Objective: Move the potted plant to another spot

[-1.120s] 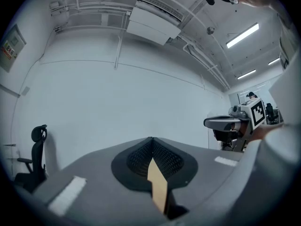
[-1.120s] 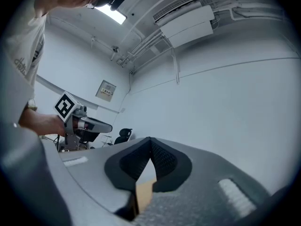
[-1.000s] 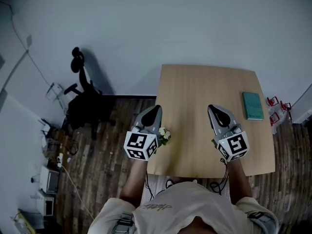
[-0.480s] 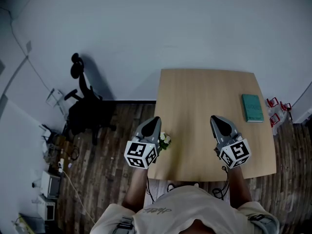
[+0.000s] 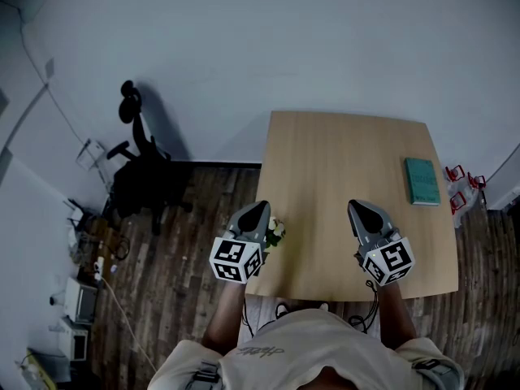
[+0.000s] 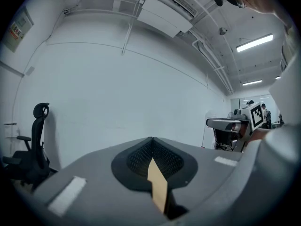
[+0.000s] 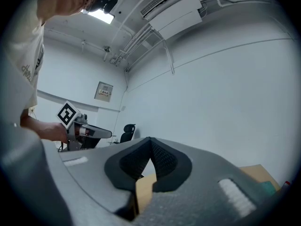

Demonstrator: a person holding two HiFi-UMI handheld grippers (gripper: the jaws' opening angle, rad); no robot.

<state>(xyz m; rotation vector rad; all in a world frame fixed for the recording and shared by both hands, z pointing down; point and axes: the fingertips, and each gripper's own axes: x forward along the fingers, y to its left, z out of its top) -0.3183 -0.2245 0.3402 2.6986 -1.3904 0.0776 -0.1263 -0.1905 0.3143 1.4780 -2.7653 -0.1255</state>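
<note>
Potted plant [image 5: 275, 231] is sitting at the worktop [image 5: 341, 161] edge just right of the left gripper [image 5: 257, 210], likely within its reach, while both it and the right gripper [image 5: 358, 208] are pressing their fingers together, empty.

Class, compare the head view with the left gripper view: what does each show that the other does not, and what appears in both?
Only the head view shows the potted plant at the left edge of the table, the teal book and the wooden floor. Only the left gripper view shows the air conditioner up at the ceiling and the ceiling lights. Both show the black office chair, the right gripper and the white wall.
</note>
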